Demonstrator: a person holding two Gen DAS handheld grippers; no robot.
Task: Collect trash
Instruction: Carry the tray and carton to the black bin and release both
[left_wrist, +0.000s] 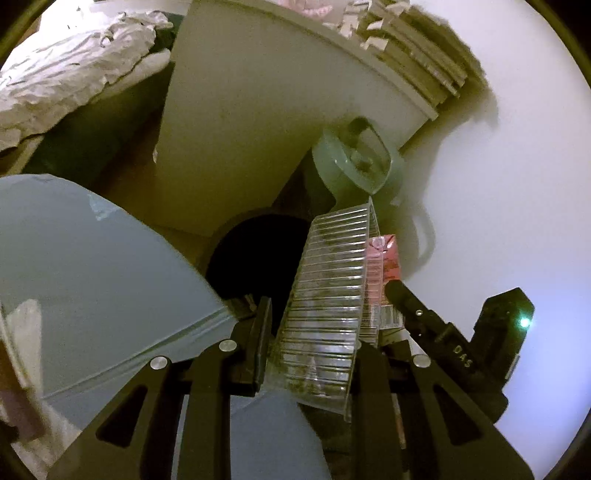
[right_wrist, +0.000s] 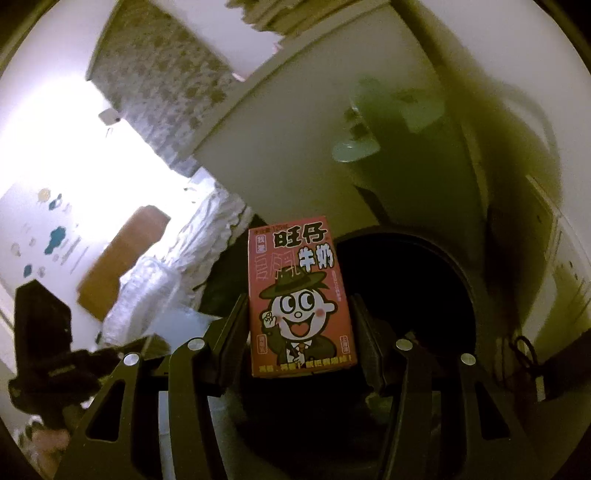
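The right gripper (right_wrist: 301, 314) held a red milk carton (right_wrist: 301, 299) upright, its jaws pressed on both sides, above the dark round mouth of a black bin (right_wrist: 436, 295), beside a pale cabinet (right_wrist: 295, 129).

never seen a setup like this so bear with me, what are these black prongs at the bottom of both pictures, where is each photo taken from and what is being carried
The black prongs are two-finger grippers, one held in each of a person's hands; there is no robot arm. Each picture comes from a fisheye camera on one gripper, looking forward along its fingers, so the room looks bent.

In the left wrist view, the left gripper is shut on a clear ribbed plastic tray. The right gripper also shows there, at the right, with a red carton.

In the right wrist view, the right gripper holds that red milk carton, printed with a cartoon face.

Both point towards a dark round bin opening next to a pale cabinet. It looks as if both pieces are about to be dropped in.
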